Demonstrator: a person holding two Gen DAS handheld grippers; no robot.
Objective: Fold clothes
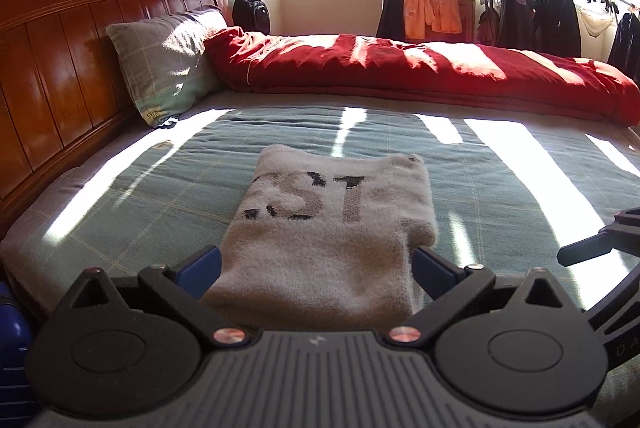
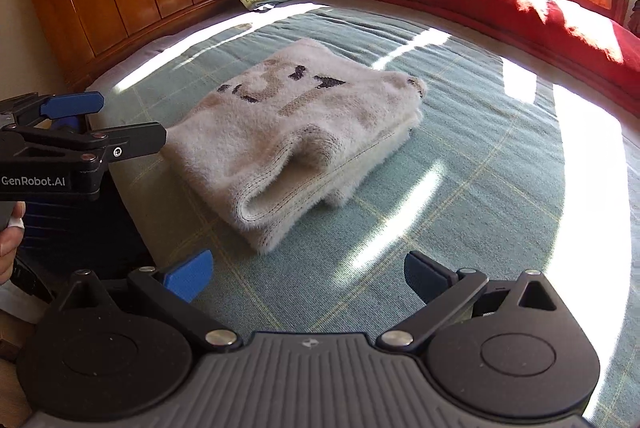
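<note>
A cream fuzzy sweater (image 1: pixel 320 228) (image 2: pixel 296 132) with dark knitted letters lies folded into a thick rectangle on the green checked bedsheet (image 1: pixel 160 196) (image 2: pixel 480 188). My left gripper (image 1: pixel 316 264) is open wide at the sweater's near end; its blue pads stand either side of the fabric without pressing it. In the right wrist view the left gripper (image 2: pixel 124 120) hovers at the sweater's left corner, held by a hand. My right gripper (image 2: pixel 308 268) is open over bare sheet, just short of the sweater's folded edge, with nothing between its fingers. Its fingers show at the right edge of the left wrist view (image 1: pixel 600 240).
A red duvet (image 1: pixel 400 68) lies bunched along the far side of the bed. A checked pillow (image 1: pixel 168 64) leans on the wooden headboard (image 1: pixel 60 68). Beyond the bed stand a clothes rack (image 1: pixel 540 16) and a black backpack (image 1: pixel 252 12). A blue case (image 1: pixel 12 340) sits at the lower left.
</note>
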